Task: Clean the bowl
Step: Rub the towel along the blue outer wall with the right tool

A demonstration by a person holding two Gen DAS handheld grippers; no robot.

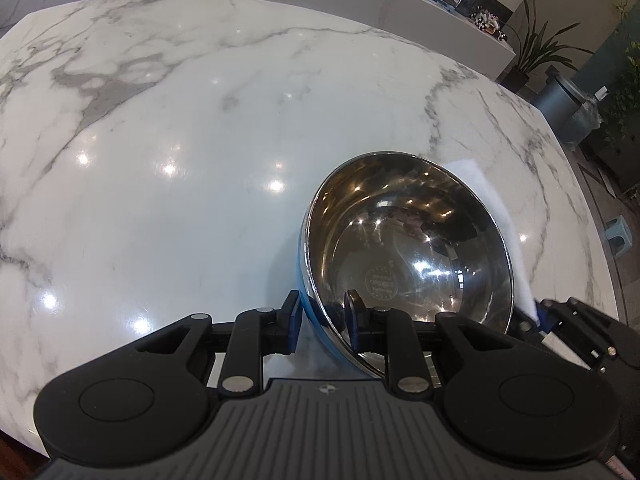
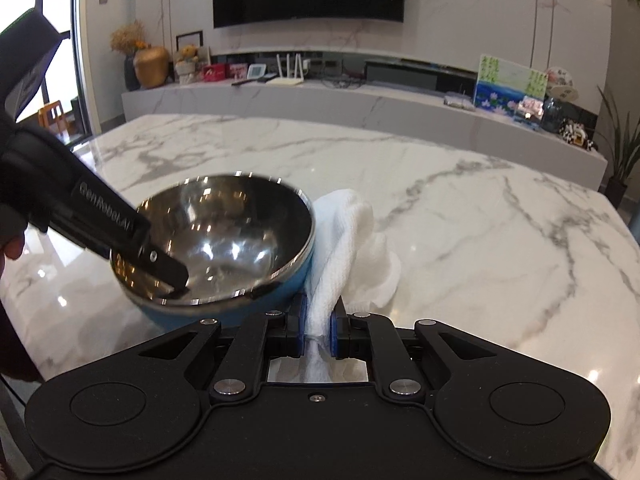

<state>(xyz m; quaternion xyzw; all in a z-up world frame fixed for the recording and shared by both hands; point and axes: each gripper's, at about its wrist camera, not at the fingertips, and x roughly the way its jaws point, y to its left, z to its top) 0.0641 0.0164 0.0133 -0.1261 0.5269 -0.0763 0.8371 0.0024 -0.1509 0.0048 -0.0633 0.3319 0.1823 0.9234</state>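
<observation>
- On the marble table (image 1: 200, 140), the bowl (image 1: 408, 248) tilts, mouth facing the left gripper (image 1: 324, 316), which pinches its rim.
- Only the right wrist view shows the right gripper (image 2: 318, 330) clamping the white cloth (image 2: 352, 248).

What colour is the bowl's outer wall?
Blue on the bowl outside, with a shiny steel inside; the right wrist view shows it best.

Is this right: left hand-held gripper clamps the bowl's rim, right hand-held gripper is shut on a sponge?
Not a sponge. The right wrist view shows the right hand-held gripper shut on a white cloth. The left hand-held gripper does clamp the bowl by its rim.
</observation>
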